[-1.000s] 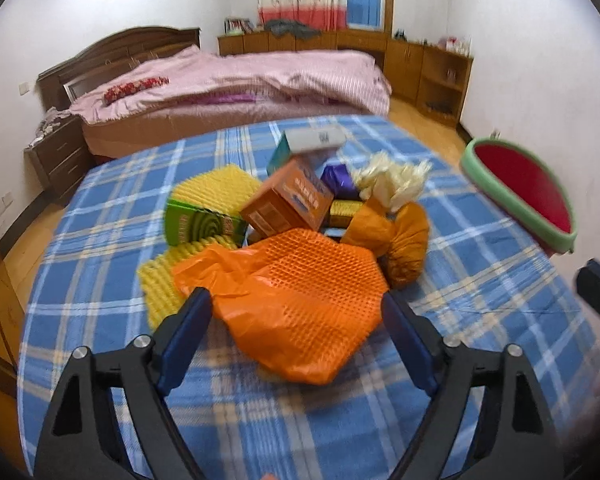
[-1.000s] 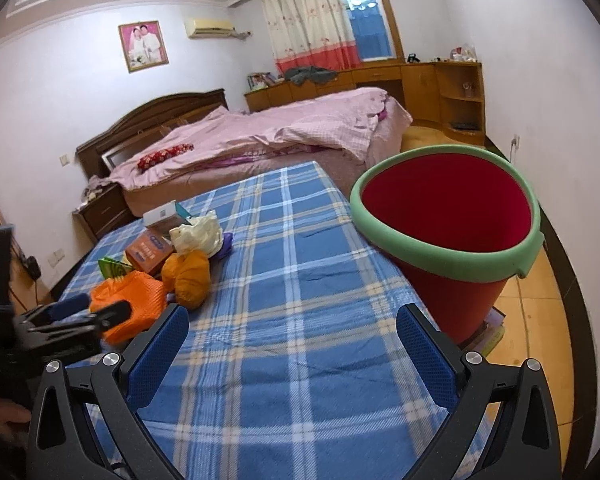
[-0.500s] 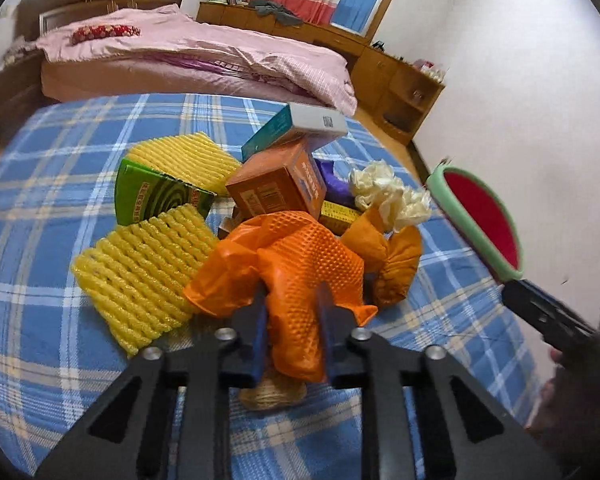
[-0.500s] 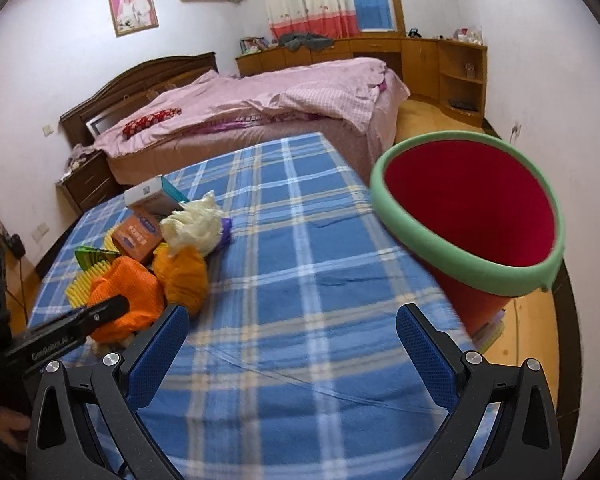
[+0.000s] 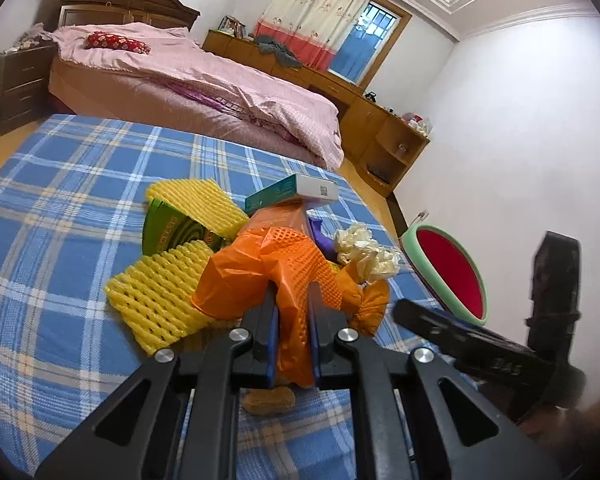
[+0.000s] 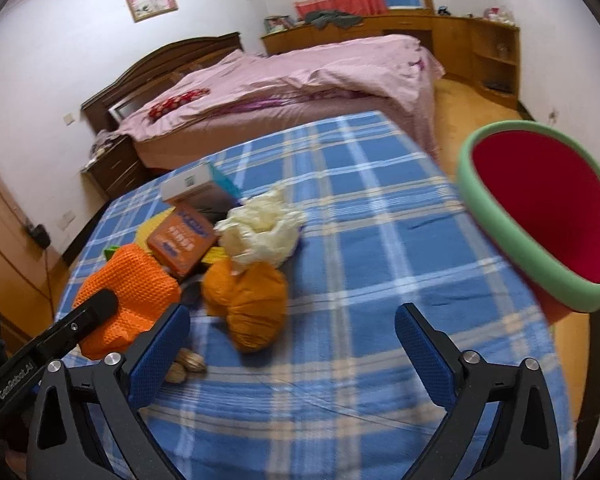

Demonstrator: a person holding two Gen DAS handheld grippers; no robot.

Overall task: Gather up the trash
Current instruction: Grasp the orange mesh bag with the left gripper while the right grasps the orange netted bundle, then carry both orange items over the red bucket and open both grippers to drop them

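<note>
My left gripper (image 5: 293, 312) is shut on an orange textured plastic bag (image 5: 284, 272), lifting it off the blue plaid table (image 5: 68, 208). The bag also shows in the right wrist view (image 6: 128, 292), with the left gripper's finger (image 6: 88, 316) on it. My right gripper (image 6: 292, 340) is open and empty above the table, near a crumpled orange bag (image 6: 252, 304). The red bin with a green rim (image 6: 540, 216) stands off the table's right edge; it also shows in the left wrist view (image 5: 448, 276).
The trash pile holds yellow foam nets (image 5: 160, 300), a green box (image 5: 172, 232), an orange carton (image 6: 184, 240), a white-teal box (image 5: 300, 192) and a cream bag (image 6: 260, 228). Peanut shells (image 6: 184, 364) lie on the table. A bed (image 6: 300, 80) stands behind.
My left gripper closed on the orange bag and has lifted it. My right gripper has swung left toward the trash pile, still open.
</note>
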